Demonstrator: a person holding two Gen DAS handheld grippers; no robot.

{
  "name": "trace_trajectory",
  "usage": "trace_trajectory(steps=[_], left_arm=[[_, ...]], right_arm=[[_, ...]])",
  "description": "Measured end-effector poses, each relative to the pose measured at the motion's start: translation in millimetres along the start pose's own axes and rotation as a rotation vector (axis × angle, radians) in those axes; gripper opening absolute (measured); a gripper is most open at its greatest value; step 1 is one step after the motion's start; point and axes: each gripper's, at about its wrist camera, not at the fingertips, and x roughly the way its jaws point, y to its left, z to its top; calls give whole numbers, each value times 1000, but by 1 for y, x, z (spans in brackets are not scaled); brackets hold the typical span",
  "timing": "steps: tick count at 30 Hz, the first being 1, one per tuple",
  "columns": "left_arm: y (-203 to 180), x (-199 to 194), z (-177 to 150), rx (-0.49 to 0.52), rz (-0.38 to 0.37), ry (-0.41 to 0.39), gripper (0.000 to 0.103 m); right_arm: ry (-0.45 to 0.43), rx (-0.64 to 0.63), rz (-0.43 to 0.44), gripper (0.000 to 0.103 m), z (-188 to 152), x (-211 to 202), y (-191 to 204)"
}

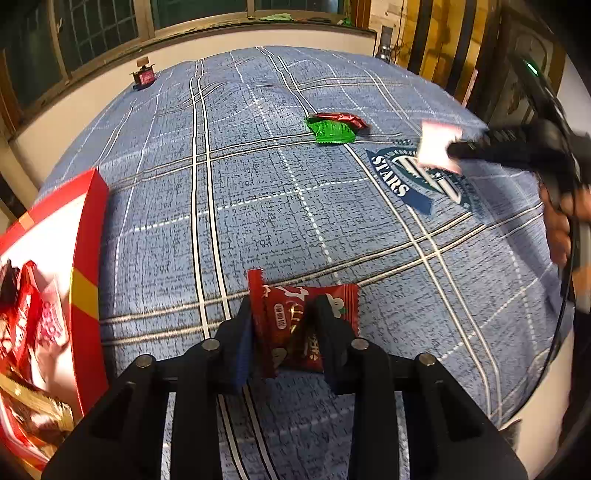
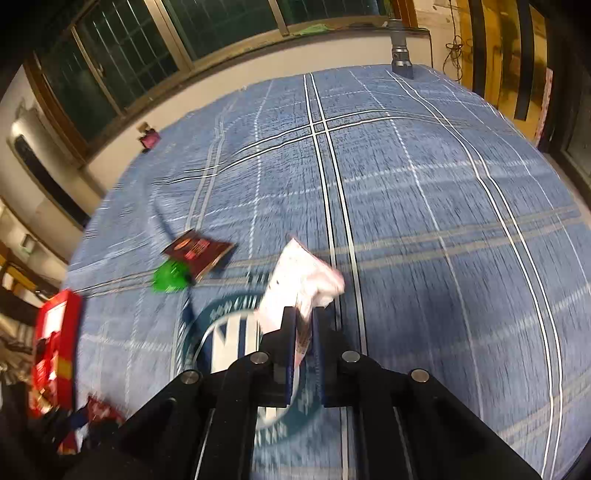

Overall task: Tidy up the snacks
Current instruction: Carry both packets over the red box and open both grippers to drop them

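Holding a red packet [image 1: 295, 325] in your left gripper [image 1: 286, 332] and a pink one [image 2: 299, 284] in your right [image 2: 304, 332], both clamped, you have two packets [image 1: 334, 127] left beyond the part-filled box [image 1: 86, 266].

Blue plaid cloth [image 1: 258, 177] w/ dark windows [image 1: 92, 29] behind.

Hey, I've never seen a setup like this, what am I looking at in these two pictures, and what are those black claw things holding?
No robot here: a person carries a hand-held gripper in each hand, each with a fisheye camera looking along its two fingers. The left camera shows the left hand-held gripper clamped on a red snack packet. The right camera shows the right hand-held gripper pinching a pale pink-white packet, blurred by motion. Below is a blue plaid cloth. On it lie a green packet and a dark red packet, touching. At the left stands a red box with snacks inside.
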Motion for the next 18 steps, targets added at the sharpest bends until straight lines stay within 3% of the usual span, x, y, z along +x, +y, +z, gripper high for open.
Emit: trace_trajectory(steps=[10, 18], left_arm=[[-6, -22, -16, 0, -39, -36, 21], [5, -35, -25, -27, -44, -61, 20]], right_arm=[[-10, 117, 197, 4, -57, -42, -23], [-44, 117, 265, 4, -67, -63, -6]])
